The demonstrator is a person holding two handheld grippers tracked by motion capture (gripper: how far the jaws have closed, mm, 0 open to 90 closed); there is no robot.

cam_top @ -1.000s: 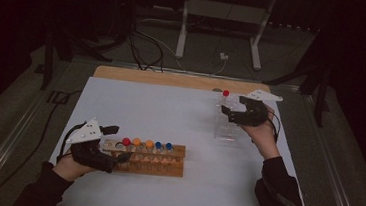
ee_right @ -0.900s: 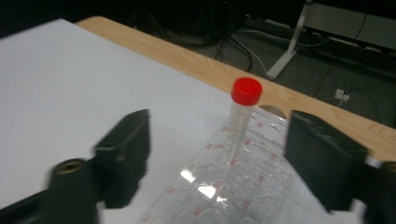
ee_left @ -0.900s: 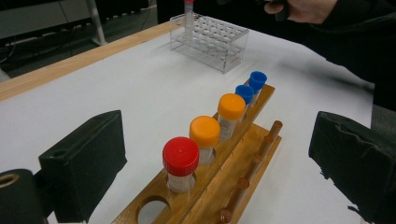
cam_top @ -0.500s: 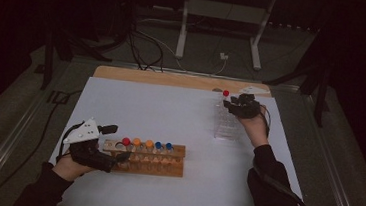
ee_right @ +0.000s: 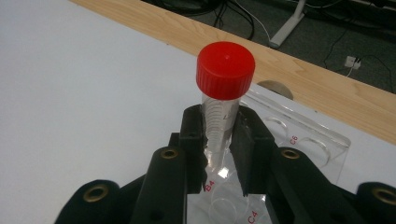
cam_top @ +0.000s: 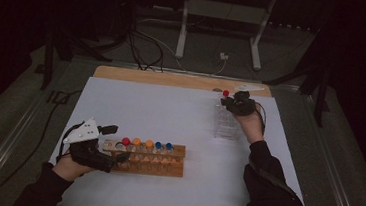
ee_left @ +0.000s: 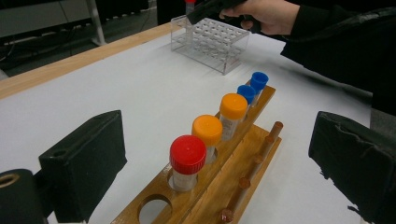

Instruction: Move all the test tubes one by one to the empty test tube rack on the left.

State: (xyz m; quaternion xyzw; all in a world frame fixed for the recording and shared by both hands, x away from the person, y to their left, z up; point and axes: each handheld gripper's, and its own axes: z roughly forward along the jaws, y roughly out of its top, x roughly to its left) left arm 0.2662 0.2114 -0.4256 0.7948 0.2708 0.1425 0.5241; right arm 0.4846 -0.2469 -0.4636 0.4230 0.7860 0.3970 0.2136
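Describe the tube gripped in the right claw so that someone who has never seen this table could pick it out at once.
Start at the clear plastic rack on the table's far right. The red-capped tube stands upright at its far end, pinched between the right claw's pads. No other tube stands in that rack; the other red-capped one sits in the wooden rack.

Hand-held gripper (ee_right: pixel 219 144): jaws just closed on the tube.
Red-capped tube (ee_right: pixel 223 112): upright, over the clear rack (ee_right: pixel 303 140).
Surface (ee_right: pixel 84 93): white, wooden edge at 1 o'clock.
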